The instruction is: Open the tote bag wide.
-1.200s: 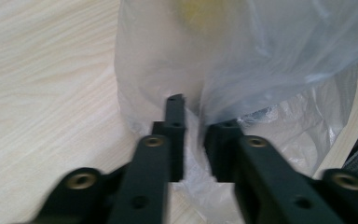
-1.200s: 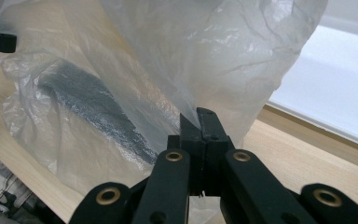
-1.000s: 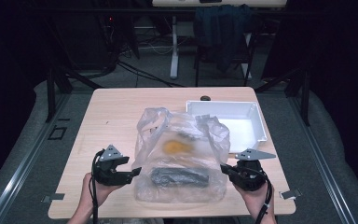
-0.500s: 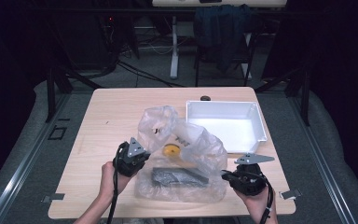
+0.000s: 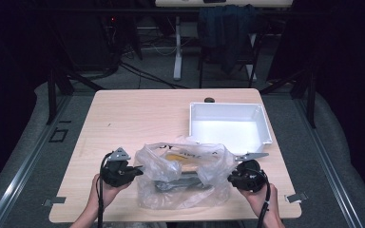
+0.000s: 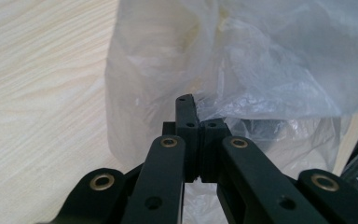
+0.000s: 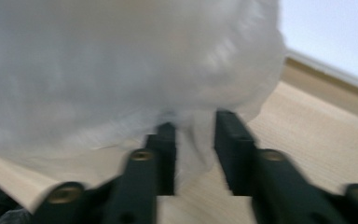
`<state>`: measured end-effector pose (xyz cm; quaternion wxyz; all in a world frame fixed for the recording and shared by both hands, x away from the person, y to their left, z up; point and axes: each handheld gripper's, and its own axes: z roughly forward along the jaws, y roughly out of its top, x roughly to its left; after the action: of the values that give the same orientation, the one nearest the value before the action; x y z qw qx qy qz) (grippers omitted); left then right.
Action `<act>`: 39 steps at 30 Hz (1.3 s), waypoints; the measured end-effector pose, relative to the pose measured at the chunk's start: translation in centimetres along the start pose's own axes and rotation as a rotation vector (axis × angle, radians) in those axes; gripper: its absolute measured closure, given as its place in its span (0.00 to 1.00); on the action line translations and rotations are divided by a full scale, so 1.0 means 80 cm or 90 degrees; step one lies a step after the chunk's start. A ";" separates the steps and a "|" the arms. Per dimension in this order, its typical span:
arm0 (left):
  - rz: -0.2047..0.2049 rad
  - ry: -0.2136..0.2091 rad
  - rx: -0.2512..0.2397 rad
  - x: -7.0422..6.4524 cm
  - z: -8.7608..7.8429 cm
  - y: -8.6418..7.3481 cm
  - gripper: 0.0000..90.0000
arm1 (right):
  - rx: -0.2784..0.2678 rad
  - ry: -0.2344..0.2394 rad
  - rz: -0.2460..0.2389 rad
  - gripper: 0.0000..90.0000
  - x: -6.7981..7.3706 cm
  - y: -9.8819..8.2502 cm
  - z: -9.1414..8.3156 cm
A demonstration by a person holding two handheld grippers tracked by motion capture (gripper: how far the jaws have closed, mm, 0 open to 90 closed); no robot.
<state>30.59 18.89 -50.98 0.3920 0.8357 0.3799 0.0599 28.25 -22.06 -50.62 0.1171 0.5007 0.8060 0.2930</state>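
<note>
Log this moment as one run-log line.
left gripper: shut on plastic bag | right gripper: fingers just opening, bag film between them | white bin: empty

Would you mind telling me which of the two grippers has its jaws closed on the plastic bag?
The left gripper: its jaws meet, pinching the clear plastic bag. The right gripper has just been opening, with a gap between its jaws and film loose inside.
</note>
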 end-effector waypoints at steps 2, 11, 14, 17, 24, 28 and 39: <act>-0.001 -0.010 -0.001 0.000 0.000 -0.001 1.00 | -0.036 0.007 -0.028 0.55 0.012 -0.001 -0.019; 0.000 -0.033 -0.006 -0.001 -0.004 0.001 1.00 | -0.113 -0.033 -0.121 0.86 0.060 0.024 -0.026; -0.007 -0.030 -0.008 0.005 -0.009 -0.002 1.00 | -0.122 -0.018 -0.095 1.00 0.053 0.022 -0.030; -0.014 -0.023 -0.006 0.011 -0.012 -0.005 0.99 | -0.123 0.020 -0.064 1.00 0.043 0.014 -0.037; 0.044 0.084 -0.026 -0.014 -0.027 0.003 0.54 | -0.130 0.039 -0.048 1.00 0.041 0.007 -0.050; 0.065 0.104 -0.059 -0.037 -0.037 0.008 0.36 | -0.134 0.049 -0.048 1.00 0.042 0.007 -0.053; 0.115 0.185 -0.064 -0.060 -0.009 0.058 0.55 | -0.112 0.063 -0.046 1.00 0.043 0.002 -0.053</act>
<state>29.68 14.17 -46.26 0.3677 0.8282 0.3524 0.2338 24.69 -20.48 -46.72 0.1313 0.4443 0.7996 0.3822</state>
